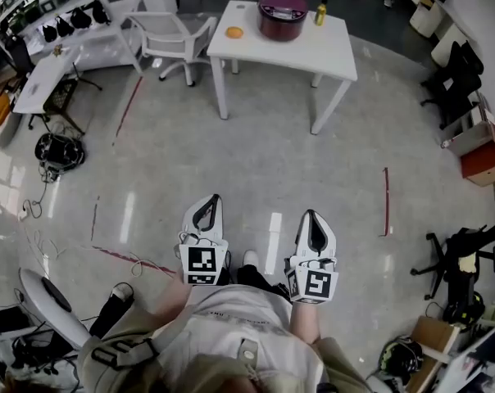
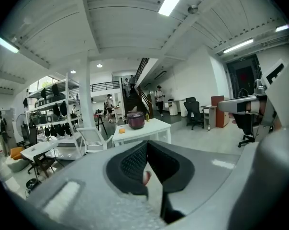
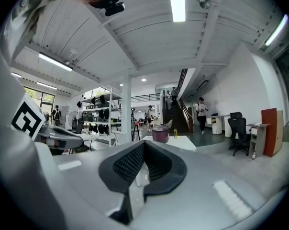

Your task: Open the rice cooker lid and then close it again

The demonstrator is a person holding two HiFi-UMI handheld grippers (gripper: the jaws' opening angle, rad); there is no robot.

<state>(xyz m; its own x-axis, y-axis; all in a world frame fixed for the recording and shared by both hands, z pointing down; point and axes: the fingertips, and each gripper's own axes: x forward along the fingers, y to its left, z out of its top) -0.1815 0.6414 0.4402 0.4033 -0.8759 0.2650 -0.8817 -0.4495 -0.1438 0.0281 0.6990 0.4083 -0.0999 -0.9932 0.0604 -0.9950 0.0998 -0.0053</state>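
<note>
A dark maroon rice cooker (image 1: 282, 12) with its lid down stands on a white table (image 1: 329, 51) far ahead of me. It shows small in the left gripper view (image 2: 136, 120) and in the right gripper view (image 3: 160, 133). My left gripper (image 1: 213, 199) and right gripper (image 1: 311, 214) hang close to my body over the floor, side by side, both shut and holding nothing. Several steps of bare floor separate them from the table.
On the table beside the cooker lie an orange object (image 1: 234, 32) and a small yellow bottle (image 1: 320, 11). A white chair (image 1: 175, 35) stands left of the table. Desks and shelves line the left side, office chairs (image 1: 454, 74) the right. Red tape lines (image 1: 386, 201) mark the floor.
</note>
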